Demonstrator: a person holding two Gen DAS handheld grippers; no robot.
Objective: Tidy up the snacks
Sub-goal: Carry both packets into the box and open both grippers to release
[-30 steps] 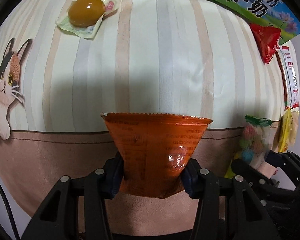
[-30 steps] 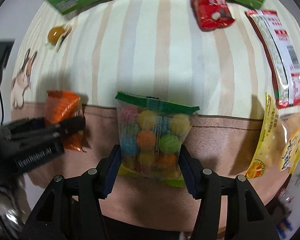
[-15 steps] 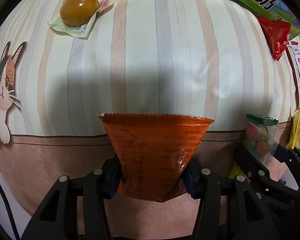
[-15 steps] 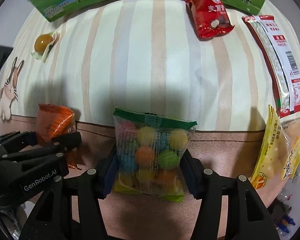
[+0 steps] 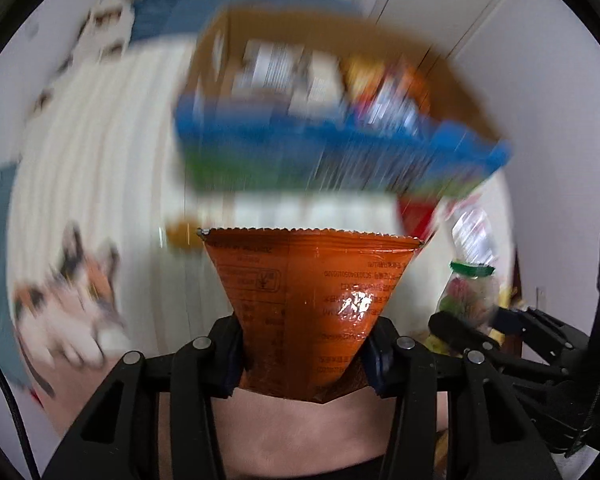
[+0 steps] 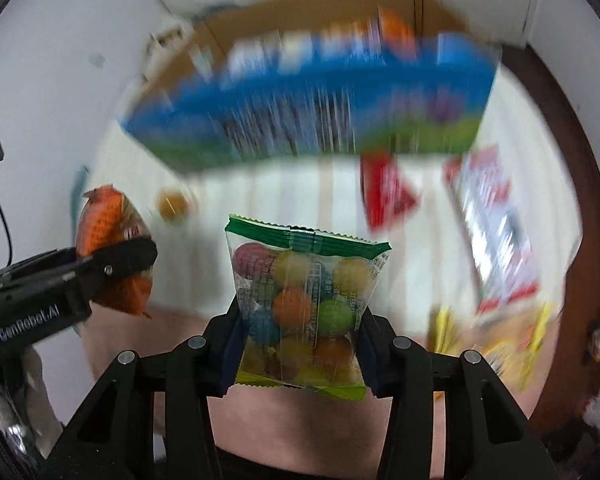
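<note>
Your left tongs [image 5: 302, 356] have just tightened on the crinkled orange foil packet [image 5: 312, 304], your right tongs [image 6: 298, 354] on the clear bag of coloured candy balls [image 6: 306, 304]. Both snacks point toward the open cardboard box [image 6: 300, 24] dead ahead, neither hand plainly nearer.

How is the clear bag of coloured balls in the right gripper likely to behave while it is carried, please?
The clear bag probably flexes: thin film pinched by the right gripper near its bottom, its green top edge standing free. The round balls inside may shift. The glossy film could be slippery, so it might slide if the grip loosens.
</note>
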